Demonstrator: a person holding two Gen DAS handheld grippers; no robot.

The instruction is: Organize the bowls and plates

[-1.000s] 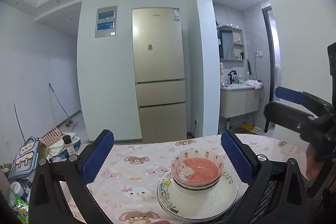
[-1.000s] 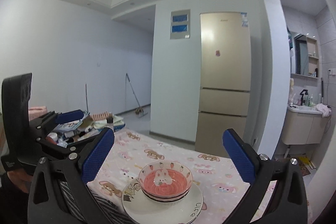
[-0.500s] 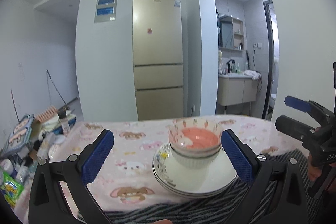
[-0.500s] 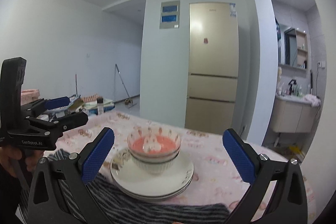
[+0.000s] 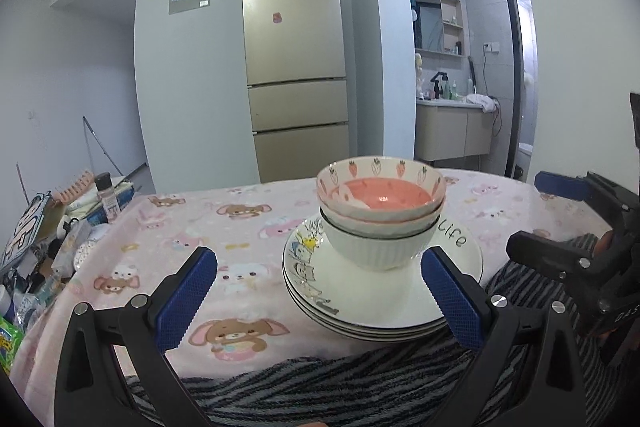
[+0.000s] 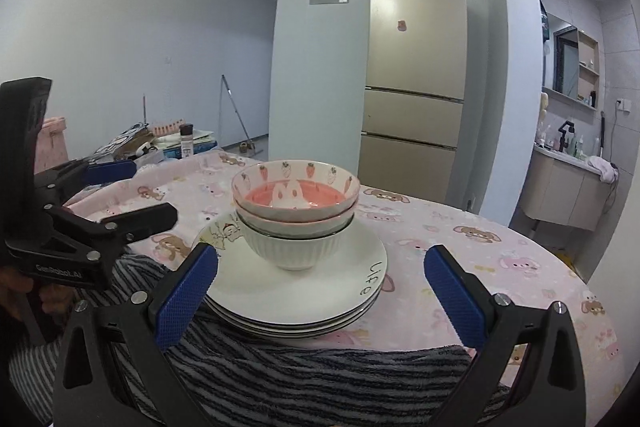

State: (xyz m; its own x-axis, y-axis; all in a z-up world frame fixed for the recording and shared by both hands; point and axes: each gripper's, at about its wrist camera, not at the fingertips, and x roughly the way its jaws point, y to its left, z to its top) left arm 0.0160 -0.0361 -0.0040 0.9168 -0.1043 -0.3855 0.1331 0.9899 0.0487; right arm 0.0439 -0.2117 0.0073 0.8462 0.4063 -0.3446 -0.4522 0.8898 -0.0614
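Both hand-held grippers [image 5: 320,301] [image 6: 322,291] wide, empty; stacked bowls [image 5: 380,215] on plates [image 5: 384,303] between; striped cloth [image 6: 320,379] underneath.

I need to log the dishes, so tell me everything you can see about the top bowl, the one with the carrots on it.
The top bowl looks like glazed ceramic: a white inner rim printed with orange carrots, a pink-red bottom showing a white rabbit. It sits upright, nested in a second bowl, which nests in a white ribbed bowl on a stack of white plates. Both grippers are open and clear of it.
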